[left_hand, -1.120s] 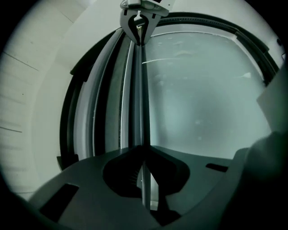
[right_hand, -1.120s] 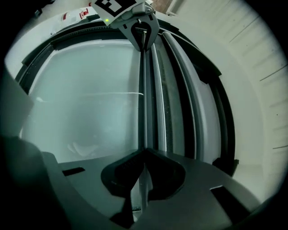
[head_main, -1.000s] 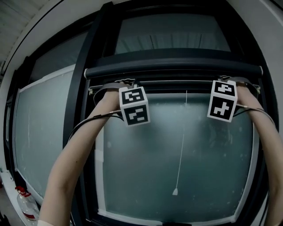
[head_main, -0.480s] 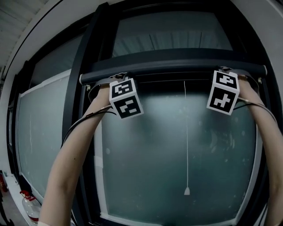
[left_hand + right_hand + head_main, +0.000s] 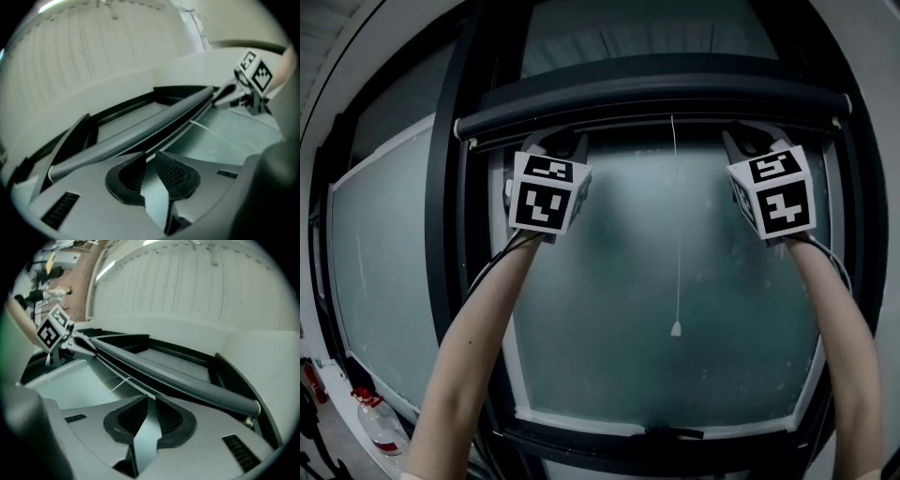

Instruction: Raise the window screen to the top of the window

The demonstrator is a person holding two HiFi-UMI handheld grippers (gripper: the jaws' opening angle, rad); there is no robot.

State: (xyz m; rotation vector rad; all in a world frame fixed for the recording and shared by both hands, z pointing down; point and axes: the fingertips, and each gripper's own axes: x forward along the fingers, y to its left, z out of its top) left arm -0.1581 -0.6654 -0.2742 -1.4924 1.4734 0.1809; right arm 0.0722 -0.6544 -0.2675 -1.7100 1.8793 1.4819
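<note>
A dark-framed window (image 5: 443, 206) fills the head view, its frosted panes (image 5: 609, 356) pale and greenish; a side pane runs off to the left, and a clear bottle (image 5: 380, 427) stands on the floor at the lower left; the gripper views show a ribbed pale ceiling (image 5: 93, 37) overhead. The window screen (image 5: 656, 101) shows as a dark rail lying high across the window, just under the frame's crossbar; a thin cord (image 5: 676, 234) hangs from it down to a small white tassel (image 5: 675, 329). The left claw (image 5: 561, 142) and right claw (image 5: 748, 141) point up just beneath that rail, each narrowly spread with only glass seen in the gap. Since half a second ago the rail has risen, the tassel hangs higher on the pane, and both forearms reach more steeply upward.
</note>
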